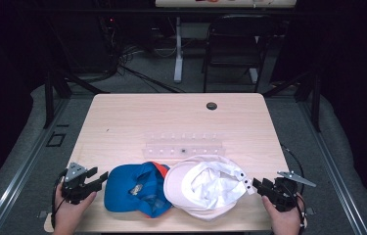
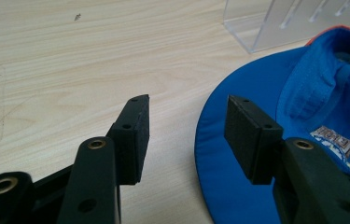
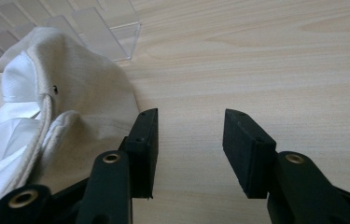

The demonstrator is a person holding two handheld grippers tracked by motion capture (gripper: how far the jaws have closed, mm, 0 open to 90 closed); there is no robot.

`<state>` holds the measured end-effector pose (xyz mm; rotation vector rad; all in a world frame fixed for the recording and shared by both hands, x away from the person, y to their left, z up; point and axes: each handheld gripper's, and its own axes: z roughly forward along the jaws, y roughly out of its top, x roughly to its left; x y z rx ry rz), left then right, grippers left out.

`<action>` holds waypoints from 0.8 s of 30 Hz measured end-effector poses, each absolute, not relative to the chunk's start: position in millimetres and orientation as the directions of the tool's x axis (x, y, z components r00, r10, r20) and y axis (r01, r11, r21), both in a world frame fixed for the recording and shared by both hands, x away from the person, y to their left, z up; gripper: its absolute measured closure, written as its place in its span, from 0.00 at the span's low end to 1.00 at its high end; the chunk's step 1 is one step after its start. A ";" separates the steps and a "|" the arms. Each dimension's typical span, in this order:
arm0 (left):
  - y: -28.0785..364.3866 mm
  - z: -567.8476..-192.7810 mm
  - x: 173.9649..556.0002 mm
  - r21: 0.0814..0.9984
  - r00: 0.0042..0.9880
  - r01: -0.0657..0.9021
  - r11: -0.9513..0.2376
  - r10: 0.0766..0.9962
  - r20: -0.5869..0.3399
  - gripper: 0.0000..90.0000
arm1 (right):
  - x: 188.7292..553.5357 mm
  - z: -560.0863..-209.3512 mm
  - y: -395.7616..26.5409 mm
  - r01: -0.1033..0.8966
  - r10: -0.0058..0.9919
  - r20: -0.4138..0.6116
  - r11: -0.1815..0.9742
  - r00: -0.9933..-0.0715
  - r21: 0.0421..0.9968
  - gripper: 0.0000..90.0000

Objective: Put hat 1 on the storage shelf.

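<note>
There are two caps on the table (image 1: 122, 122), side by side near the front edge and touching each other. One is a blue cap (image 1: 133, 188) with a bit of orange on it, lying upside down on the left. The other is a white cap (image 1: 205, 185), also upside down, on the right. There is one clear plastic rack (image 1: 183, 147) lying just behind the caps, and one small dark round hole cover (image 1: 212, 105) near the far edge of the table. There are two hands, and each one holds one gripper. The left gripper (image 1: 100, 177) sits just beside the brim of the blue cap, and the right gripper (image 1: 256, 185) sits just beside the white cap. From above you can see both caps, both hands and one black chair (image 1: 237, 44) on the floor behind the table. The left gripper view shows things you cannot see from above: a tag with letters (image 2: 338, 140) sewn inside the blue cap, and the left gripper's two jaws standing apart with nothing in them, one over bare wood and one over the blue brim. The right gripper view shows the stitching and a tiny hole in the white cloth up close, and the right gripper's jaws also standing apart and gripping nothing, with bare wood between them.
</note>
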<state>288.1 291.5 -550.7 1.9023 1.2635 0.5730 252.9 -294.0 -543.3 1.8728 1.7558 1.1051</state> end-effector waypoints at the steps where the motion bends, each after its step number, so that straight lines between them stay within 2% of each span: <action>1: 291.5 -550.7 288.1 0.795 0.408 0.567 -0.215 0.912 -0.045 0.56 | 252.9 -543.3 -294.0 0.682 0.951 0.301 -0.175 -0.069 0.710 0.62; 8: 293.4 -549.5 286.9 0.801 0.401 0.563 -0.203 0.915 -0.051 0.56 | 256.2 -534.7 -288.6 0.704 0.956 0.279 -0.139 -0.088 0.696 0.62; 12: 296.5 -547.8 285.3 0.801 0.392 0.568 -0.186 0.918 -0.065 0.56 | 260.3 -526.5 -282.5 0.721 0.968 0.218 -0.061 -0.127 0.690 0.61; 18: 299.9 -544.4 284.8 0.799 0.395 0.579 -0.165 0.914 -0.097 0.57 | 268.7 -508.1 -280.2 0.751 0.962 0.227 -0.036 -0.153 0.659 0.60; 24: 297.3 -541.6 287.6 0.803 0.409 0.566 -0.188 0.910 -0.075 0.57 | 277.3 -483.1 -283.9 0.796 0.951 0.276 -0.059 -0.138 0.602 0.67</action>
